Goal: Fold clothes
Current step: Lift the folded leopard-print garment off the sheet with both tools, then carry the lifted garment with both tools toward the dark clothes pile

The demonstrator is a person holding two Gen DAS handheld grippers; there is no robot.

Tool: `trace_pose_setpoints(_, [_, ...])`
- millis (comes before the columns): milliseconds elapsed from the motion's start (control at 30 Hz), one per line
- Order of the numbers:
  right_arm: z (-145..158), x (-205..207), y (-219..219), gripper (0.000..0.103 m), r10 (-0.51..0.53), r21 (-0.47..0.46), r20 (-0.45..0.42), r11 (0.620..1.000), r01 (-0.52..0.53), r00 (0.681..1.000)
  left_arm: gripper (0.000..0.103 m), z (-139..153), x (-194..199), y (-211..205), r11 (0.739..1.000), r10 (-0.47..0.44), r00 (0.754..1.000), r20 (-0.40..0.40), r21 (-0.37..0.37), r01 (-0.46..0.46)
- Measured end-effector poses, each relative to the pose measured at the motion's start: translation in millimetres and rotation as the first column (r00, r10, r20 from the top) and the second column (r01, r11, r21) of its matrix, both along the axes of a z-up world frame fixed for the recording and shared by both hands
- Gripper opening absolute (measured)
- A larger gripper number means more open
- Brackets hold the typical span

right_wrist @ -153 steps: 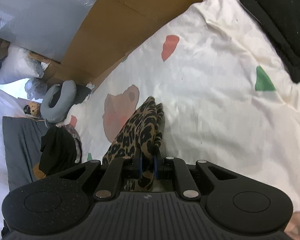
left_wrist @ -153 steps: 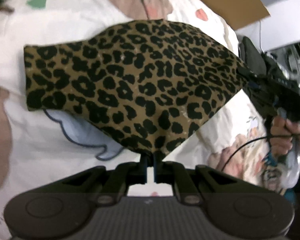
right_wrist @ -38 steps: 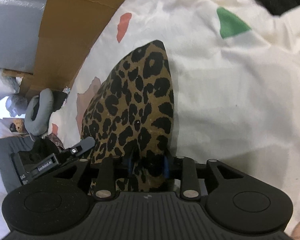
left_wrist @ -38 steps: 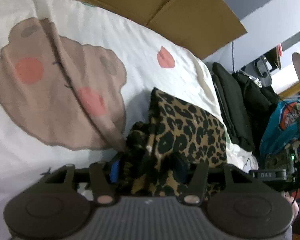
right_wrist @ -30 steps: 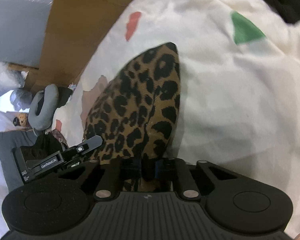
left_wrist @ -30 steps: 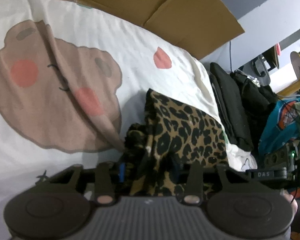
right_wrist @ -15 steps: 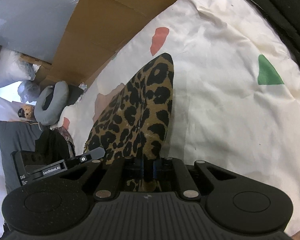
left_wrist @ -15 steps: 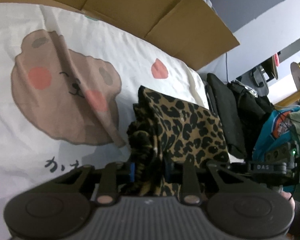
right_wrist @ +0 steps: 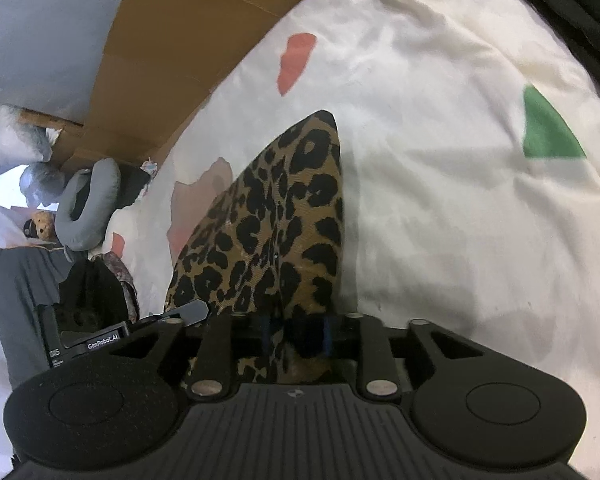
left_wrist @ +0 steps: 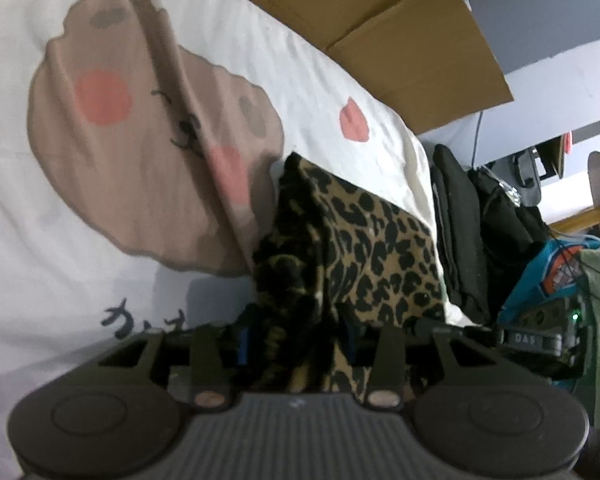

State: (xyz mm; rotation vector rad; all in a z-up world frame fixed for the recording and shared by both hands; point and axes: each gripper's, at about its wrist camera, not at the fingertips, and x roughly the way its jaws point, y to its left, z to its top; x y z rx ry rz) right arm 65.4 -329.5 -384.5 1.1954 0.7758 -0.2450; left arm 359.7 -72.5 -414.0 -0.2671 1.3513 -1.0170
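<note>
I see the leopard-print garment (left_wrist: 364, 248) folded and lying on the white printed bedsheet (left_wrist: 100, 280). My left gripper (left_wrist: 296, 340) has its jaws opening, with bunched fabric between them, pads clear of it. My right gripper (right_wrist: 296, 332) likewise has jaws opening around the garment's near edge, no longer pinching.

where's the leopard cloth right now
The leopard cloth lies folded on the white bedsheet, right of the printed bear in the left wrist view, its near edge between both opening claws, left and right.
</note>
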Motion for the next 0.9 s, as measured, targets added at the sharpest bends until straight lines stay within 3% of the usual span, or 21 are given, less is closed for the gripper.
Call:
trace_pose_setpoints(100, [-6.3, -0.2, 3.6, 0.03, 0.009, 0.024, -0.011, 1.0, -0.009, 1.0, 0.042, -3.0, -2.0, -3.3, 1.0, -0.011, 1.0, -0.006, -0.007, 0.011])
trace_pose_setpoints(167, [-9.0, 1.1, 6.3, 0.03, 0.015, 0.027, -0.013, 1.0, -0.015, 1.0, 0.035, -2.7, -2.8, -3.4, 1.0, -0.013, 1.0, -0.004, -0.011, 0.013])
trace_pose_setpoints(300, [-6.0, 4.4, 5.3, 0.013, 0.022, 0.017, -0.008, 1.0, -0.022, 1.0, 0.028, 5.6, -6.8, -3.5, 1.0, -0.016, 1.0, 0.024, -0.01, 0.016])
trace_pose_setpoints(467, [12.1, 6.2, 12.1, 0.008, 0.04, -0.047, -0.015, 0.998, -0.04, 0.999, 0.025, 28.5, -19.3, -6.6, 1.0, -0.017, 0.995, 0.101, 0.02, 0.015])
trace_pose_setpoints(633, [43.2, 5.4, 16.3, 0.007, 0.062, -0.12, -0.011, 0.991, -0.063, 0.998, 0.025, 64.9, -32.4, -3.6, 1.0, -0.014, 0.984, 0.176, 0.015, 0.011])
trace_pose_setpoints(900, [119.3, 6.9, 18.1, 0.007, 0.108, -0.272, 0.044, 0.958, -0.092, 0.993, 0.025, 133.6, -49.2, 7.6, 0.995, 0.096, 0.97, 0.225, -0.043, -0.088])
